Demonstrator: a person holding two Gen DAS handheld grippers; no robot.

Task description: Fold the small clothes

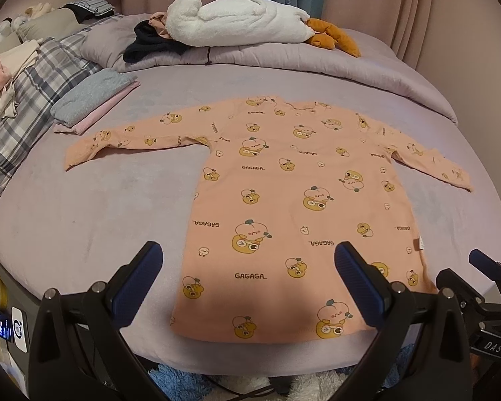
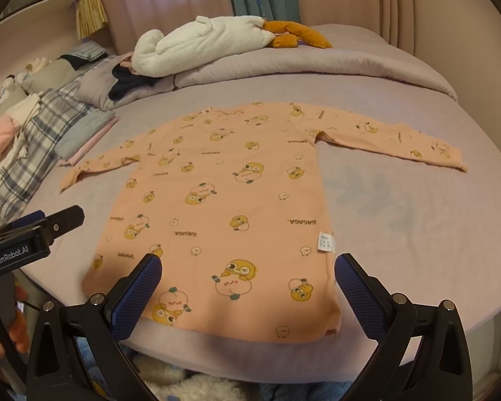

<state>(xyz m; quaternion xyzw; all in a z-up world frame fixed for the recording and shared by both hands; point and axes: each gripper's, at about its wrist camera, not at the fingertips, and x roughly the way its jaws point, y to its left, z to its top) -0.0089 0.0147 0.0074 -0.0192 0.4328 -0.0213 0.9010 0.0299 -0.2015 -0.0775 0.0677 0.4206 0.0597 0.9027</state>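
A small peach long-sleeved shirt printed with yellow ducks and "GAGAGA" lies flat on the lilac bed, both sleeves spread out, hem toward me. My left gripper hovers open over the hem, nothing between its blue pads. My right gripper is also open above the hem's right part, near the white care label. The right gripper's tip shows at the left wrist view's right edge. The left gripper shows at the right wrist view's left edge.
A folded grey and pink stack lies left of the shirt beside a plaid blanket. A white plush goose rests on a rolled quilt at the back. The bed edge is just below the hem. A hand shows low left.
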